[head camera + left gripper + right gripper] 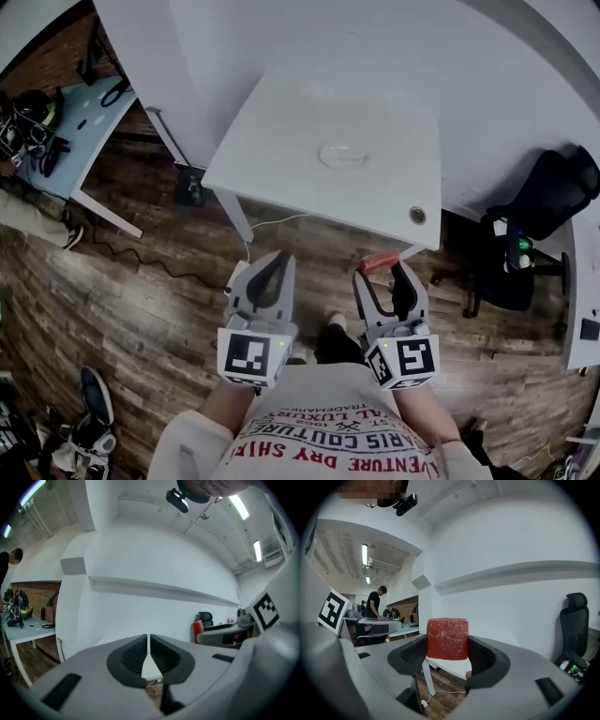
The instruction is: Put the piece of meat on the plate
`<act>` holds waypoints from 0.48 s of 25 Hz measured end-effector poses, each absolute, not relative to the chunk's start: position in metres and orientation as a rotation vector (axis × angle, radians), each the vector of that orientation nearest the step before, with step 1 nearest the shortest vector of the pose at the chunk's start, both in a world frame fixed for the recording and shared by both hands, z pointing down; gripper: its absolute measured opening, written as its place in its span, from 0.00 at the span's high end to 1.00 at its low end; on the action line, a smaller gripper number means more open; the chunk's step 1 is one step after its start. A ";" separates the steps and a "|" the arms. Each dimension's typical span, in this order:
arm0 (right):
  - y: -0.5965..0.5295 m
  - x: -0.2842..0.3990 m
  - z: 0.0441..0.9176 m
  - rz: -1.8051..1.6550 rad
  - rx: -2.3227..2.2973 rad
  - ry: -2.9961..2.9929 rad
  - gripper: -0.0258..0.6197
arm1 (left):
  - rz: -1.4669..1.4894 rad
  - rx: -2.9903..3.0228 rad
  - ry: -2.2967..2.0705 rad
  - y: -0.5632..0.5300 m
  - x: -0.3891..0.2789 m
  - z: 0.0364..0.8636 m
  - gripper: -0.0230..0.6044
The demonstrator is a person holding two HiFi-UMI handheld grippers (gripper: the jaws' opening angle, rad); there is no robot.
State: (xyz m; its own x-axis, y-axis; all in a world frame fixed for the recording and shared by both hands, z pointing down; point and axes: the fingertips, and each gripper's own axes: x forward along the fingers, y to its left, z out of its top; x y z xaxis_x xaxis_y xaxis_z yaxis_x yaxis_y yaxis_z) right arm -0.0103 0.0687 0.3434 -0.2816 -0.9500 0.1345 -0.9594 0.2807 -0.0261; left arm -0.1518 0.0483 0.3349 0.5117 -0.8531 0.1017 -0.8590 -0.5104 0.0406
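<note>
A red, square-cut piece of meat [447,638] is clamped between the jaws of my right gripper [447,652]. From the head view, that meat [379,262] shows at the tip of the right gripper [382,272], above the wooden floor just short of the white table [281,122]. A pale round plate [342,153] lies in the middle of that table. My left gripper [272,269] is level with the right one, its jaws shut with nothing between them. Its own view shows the left gripper [148,654] facing the table, the meat [197,631] off to its right.
A black office chair [544,202] stands right of the table, also visible as the chair [574,620]. A light blue desk [84,122] with cables is at the far left. A person [375,603] stands at a desk in the background. The table has a cable hole [417,216] near its front right corner.
</note>
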 end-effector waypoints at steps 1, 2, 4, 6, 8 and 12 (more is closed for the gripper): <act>0.061 -0.009 0.345 0.161 1.824 -2.440 0.53 | 0.104 2.654 -1.506 0.042 -0.151 0.337 0.93; 0.054 -0.007 0.347 0.167 1.825 -2.443 0.53 | 0.105 2.654 -1.507 0.035 -0.149 0.339 0.93; 0.037 -0.003 0.351 0.182 1.822 -2.452 0.53 | 0.119 2.663 -1.518 0.022 -0.146 0.342 0.93; 0.017 0.003 0.355 0.194 1.812 -2.463 0.53 | 0.137 2.687 -1.534 0.005 -0.142 0.343 0.93; -0.007 0.011 0.357 0.202 1.801 -2.473 0.53 | 0.146 2.684 -1.551 -0.016 -0.135 0.342 0.93; -0.058 0.033 0.353 0.203 1.782 -2.495 0.53 | 0.140 2.656 -1.576 -0.066 -0.112 0.335 0.93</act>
